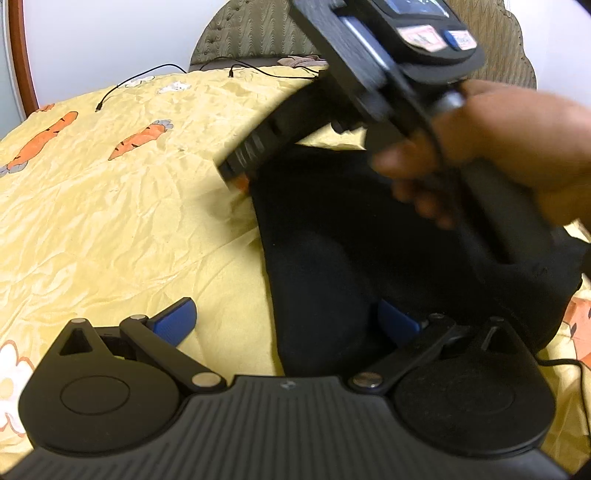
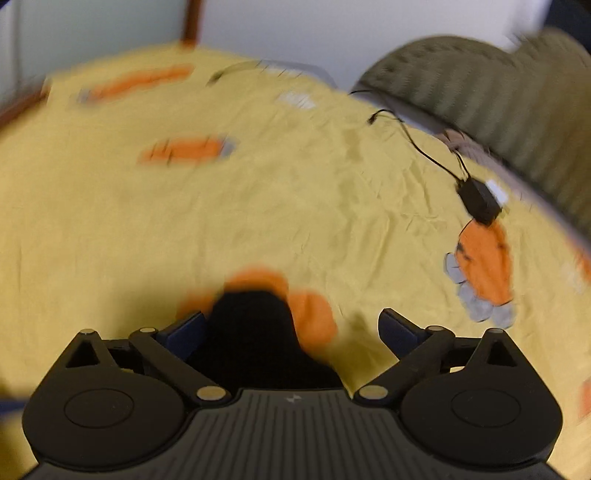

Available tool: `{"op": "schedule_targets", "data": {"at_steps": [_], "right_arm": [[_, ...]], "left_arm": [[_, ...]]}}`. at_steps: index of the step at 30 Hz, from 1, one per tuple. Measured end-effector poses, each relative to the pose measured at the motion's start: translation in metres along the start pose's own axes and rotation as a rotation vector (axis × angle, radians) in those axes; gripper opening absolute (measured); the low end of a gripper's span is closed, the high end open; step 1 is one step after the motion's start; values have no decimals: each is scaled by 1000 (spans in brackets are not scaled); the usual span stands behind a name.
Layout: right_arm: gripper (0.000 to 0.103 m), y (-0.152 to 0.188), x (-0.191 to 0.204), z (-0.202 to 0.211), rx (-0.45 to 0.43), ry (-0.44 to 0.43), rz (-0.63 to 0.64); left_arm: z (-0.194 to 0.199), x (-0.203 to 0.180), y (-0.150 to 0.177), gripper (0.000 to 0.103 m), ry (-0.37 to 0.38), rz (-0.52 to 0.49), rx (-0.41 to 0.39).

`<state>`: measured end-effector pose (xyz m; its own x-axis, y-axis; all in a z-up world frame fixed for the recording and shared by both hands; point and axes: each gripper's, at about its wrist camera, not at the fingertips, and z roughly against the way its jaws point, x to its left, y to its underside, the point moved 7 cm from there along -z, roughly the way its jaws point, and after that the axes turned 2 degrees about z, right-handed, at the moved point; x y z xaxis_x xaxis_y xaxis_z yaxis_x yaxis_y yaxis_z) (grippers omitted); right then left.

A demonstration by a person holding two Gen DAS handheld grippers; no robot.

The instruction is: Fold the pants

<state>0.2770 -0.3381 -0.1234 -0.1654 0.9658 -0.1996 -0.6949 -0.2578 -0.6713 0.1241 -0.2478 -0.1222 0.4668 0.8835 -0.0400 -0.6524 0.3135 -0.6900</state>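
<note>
Black pants [image 1: 351, 240] lie in a folded heap on the yellow carrot-print sheet [image 1: 129, 206]. My left gripper [image 1: 291, 321] is open, its blue fingers [image 1: 177, 321] spread wide; the right one rests over the pants' near edge. The right gripper's body, held in a hand [image 1: 491, 147], hovers above the pants' far side in the left wrist view. In the right wrist view, my right gripper [image 2: 295, 332] is open, with a black end of the pants [image 2: 255, 332] lying between the fingers by the left one. That view is motion-blurred.
A black adapter box [image 2: 480, 201] with thin cables [image 2: 417, 144] lies on the sheet at the right. Another cable [image 1: 122, 83] runs along the far edge. A padded olive headboard [image 1: 258, 33] stands behind. A wooden frame [image 1: 18, 55] is at left.
</note>
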Motion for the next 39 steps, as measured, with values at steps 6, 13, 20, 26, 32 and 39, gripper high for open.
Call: {"op": "schedule_targets", "data": {"at_steps": [6, 13, 20, 26, 32, 39], "right_arm": [[100, -7, -56, 62, -164, 132, -169], [101, 47, -74, 136, -182, 90, -208], [101, 137, -76, 164, -93, 132, -249], [101, 188, -79, 158, 30, 196, -200], [103, 206, -84, 169, 28, 172, -237], [103, 208, -90, 188, -10, 202, -259]], "left_arm": [[0, 1, -2, 103, 18, 15, 13], [18, 10, -14, 103, 51, 57, -5], [28, -6, -30, 103, 67, 26, -2], [26, -36, -34, 103, 46, -47, -15], [21, -53, -25, 103, 17, -96, 10], [16, -61, -8, 103, -7, -131, 48]]}}
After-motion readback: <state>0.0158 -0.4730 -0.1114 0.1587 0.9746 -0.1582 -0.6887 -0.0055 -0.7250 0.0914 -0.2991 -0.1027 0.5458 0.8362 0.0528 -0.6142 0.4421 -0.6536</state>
